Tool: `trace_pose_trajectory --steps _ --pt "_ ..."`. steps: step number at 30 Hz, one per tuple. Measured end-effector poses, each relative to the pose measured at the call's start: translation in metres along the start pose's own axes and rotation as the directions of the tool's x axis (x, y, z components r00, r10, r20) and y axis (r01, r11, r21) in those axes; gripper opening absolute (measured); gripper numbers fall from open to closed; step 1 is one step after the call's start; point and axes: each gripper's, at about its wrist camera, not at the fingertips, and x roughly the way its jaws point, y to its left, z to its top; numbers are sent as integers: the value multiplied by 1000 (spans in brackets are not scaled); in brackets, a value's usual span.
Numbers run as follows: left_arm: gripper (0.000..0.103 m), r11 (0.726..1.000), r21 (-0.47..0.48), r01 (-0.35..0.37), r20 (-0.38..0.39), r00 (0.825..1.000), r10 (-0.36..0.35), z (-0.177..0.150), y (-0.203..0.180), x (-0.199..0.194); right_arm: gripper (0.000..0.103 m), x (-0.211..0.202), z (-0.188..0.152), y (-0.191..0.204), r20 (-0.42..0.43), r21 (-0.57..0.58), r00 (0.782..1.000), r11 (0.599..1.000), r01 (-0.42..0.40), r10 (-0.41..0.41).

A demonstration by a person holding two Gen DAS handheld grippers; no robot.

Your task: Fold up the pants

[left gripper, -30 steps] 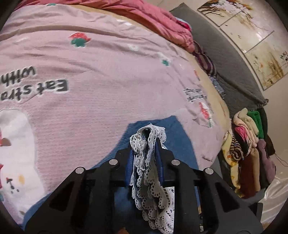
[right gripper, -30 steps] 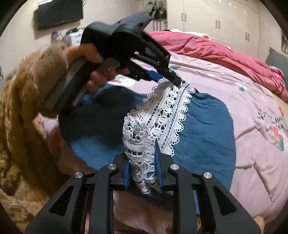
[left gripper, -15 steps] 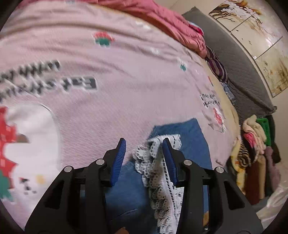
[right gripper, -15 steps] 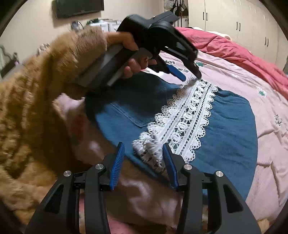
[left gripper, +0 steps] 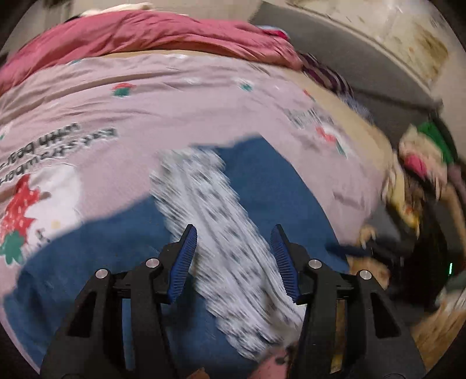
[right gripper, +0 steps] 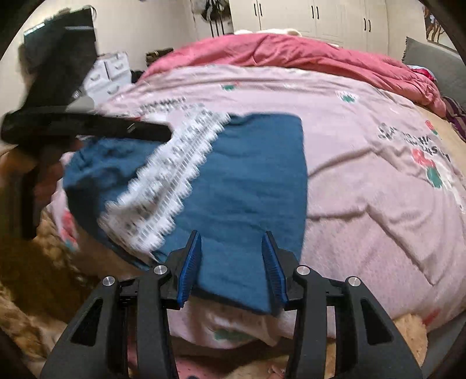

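Blue denim pants with a white lace band lie folded on the pink bedspread near its front edge. They also show in the left wrist view, with the lace band blurred. My left gripper is open and empty, its jaws above the lace. It shows as a dark blurred shape in the right wrist view, at the pants' left end. My right gripper is open and empty over the pants' near edge.
A rumpled red duvet lies across the far side of the bed. A pile of clothes sits off the bed's right side, next to a grey headboard. White wardrobes stand behind.
Both grippers let go of the lace edge and opened wide. The pants dropped flat on the bedspread. Both grippers pulled back, and the left one swung to the pants' left end.
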Motion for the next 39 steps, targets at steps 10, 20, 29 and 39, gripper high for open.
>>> trace_pose_trajectory --steps 10,20,29,39 --pt "45 981 106 -163 -56 984 170 -53 -22 18 42 16 -17 -5 -38 26 999 1000 3 -2" --pt "48 991 56 -118 -43 992 120 -58 -24 9 42 6 -12 -4 -31 27 1000 1000 2 -1" --pt "52 993 49 -103 -47 993 106 -59 -25 9 43 -10 50 -22 103 44 995 999 -17 12" --pt "53 993 53 -110 -44 993 112 -61 -26 11 43 99 130 -19 -71 -28 996 999 44 -46"
